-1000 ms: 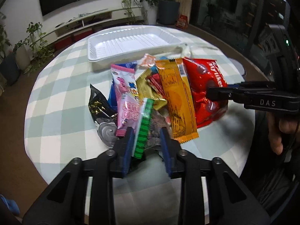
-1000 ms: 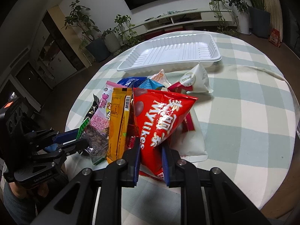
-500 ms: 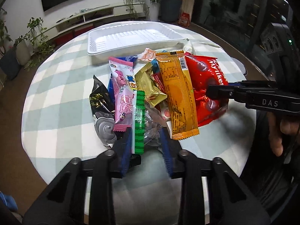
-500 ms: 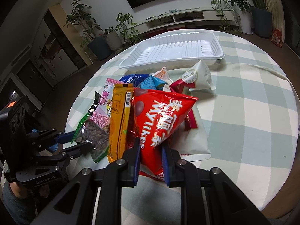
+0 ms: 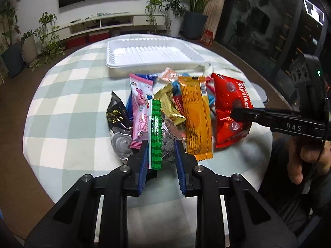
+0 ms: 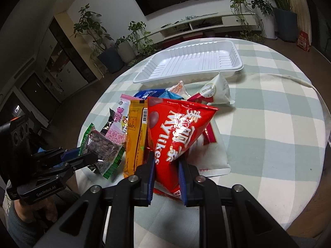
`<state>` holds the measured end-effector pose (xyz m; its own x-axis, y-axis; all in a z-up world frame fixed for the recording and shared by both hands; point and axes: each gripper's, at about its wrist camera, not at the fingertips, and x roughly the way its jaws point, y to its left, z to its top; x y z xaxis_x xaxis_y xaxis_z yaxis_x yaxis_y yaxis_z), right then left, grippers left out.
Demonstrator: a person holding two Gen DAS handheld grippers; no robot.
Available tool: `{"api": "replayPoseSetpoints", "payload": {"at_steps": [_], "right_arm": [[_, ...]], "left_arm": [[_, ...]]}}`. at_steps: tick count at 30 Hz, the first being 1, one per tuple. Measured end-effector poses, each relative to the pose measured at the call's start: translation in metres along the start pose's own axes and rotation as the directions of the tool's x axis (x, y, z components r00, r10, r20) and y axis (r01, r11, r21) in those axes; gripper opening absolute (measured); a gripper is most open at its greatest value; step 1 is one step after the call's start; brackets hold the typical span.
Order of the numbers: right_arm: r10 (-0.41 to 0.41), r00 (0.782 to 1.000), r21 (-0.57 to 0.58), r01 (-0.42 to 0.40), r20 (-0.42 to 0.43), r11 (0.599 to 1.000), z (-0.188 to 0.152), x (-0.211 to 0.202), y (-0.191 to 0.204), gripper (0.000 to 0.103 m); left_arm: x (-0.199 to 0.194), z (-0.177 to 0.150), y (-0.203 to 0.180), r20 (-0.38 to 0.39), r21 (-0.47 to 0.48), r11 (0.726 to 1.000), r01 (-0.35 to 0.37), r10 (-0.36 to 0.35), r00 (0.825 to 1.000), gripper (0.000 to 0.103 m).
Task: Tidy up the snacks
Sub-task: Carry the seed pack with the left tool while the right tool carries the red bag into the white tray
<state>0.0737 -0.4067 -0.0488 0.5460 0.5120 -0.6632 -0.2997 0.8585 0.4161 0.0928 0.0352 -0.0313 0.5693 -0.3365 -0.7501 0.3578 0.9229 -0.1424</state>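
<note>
Buried packets, cropped edges

Under the red bag, the white pouch is half covered; the tabletop runs off at three o'clock; small print stays unreadable.

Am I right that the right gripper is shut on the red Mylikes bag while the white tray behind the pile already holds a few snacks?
Not quite. The right gripper is shut on the red Mylikes bag, but the white tray holds nothing yet, as the right wrist view shows.

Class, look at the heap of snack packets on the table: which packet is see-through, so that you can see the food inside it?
The green-edged clear packet of dark seeds, gripped in the left tool. Every other wrapper is opaque.
</note>
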Motion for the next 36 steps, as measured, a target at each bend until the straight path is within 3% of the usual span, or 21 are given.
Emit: {"api": "replayPoseSetpoints", "payload": {"at_steps": [8,13,18,22,30,36], "right_arm": [[0.05,0.998,0.026,-0.05,0.032,0.998,0.008,-0.021,-0.002,0.022],[0.034,0.996,0.061,-0.039,0.078,0.997,0.03,-0.044,-0.026,0.022],[-0.057,0.99,0.072,0.048,0.128,0.996,0.071,-0.063,-0.06,0.022],[-0.1,0.984,0.06,0.092,0.15,0.994,0.12,-0.067,-0.076,0.022],[-0.059,0.997,0.006,0.059,0.055,0.998,0.207,0.003,-0.07,0.022],[-0.036,0.995,0.029,0.039,-0.096,0.999,0.236,0.084,-0.084,0.022]], "left_arm": [[-0.026,0.01,0.014,0.075,-0.038,0.999,0.036,-0.033,0.997,0.022],[-0.038,0.025,0.035,0.105,-0.074,0.997,0.037,-0.029,0.994,0.022],[-0.048,0.061,0.061,0.137,-0.1,0.995,0.032,-0.018,0.99,0.023],[-0.042,0.111,0.082,0.149,-0.096,0.995,0.011,0.003,0.989,0.023],[0.019,0.217,0.096,0.086,-0.059,0.998,0.037,-0.032,0.996,0.023],[0.097,0.257,0.101,-0.038,-0.055,0.998,0.034,-0.036,0.999,0.023]]}}
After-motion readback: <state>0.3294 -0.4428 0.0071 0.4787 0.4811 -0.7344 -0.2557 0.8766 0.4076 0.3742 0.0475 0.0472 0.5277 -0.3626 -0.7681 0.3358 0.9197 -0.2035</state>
